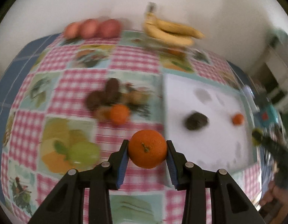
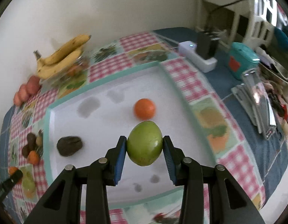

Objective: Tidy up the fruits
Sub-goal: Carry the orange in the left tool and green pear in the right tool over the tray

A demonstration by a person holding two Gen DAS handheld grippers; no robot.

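Both hand-held grippers are loaded, we note: left (image 1: 147,154) clamps a mandarin (image 1: 147,151) above the surface (image 1: 78,85), right (image 2: 145,150) clamps a green fruit (image 2: 145,143) above the tray (image 2: 110,78); mid-transfer, we judge, placement beside matching fruit next.

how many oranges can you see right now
3: one orange held in the left hand-held gripper, one on the white tray, one on the tablecloth by the brown fruits. Others may hide under the bananas.
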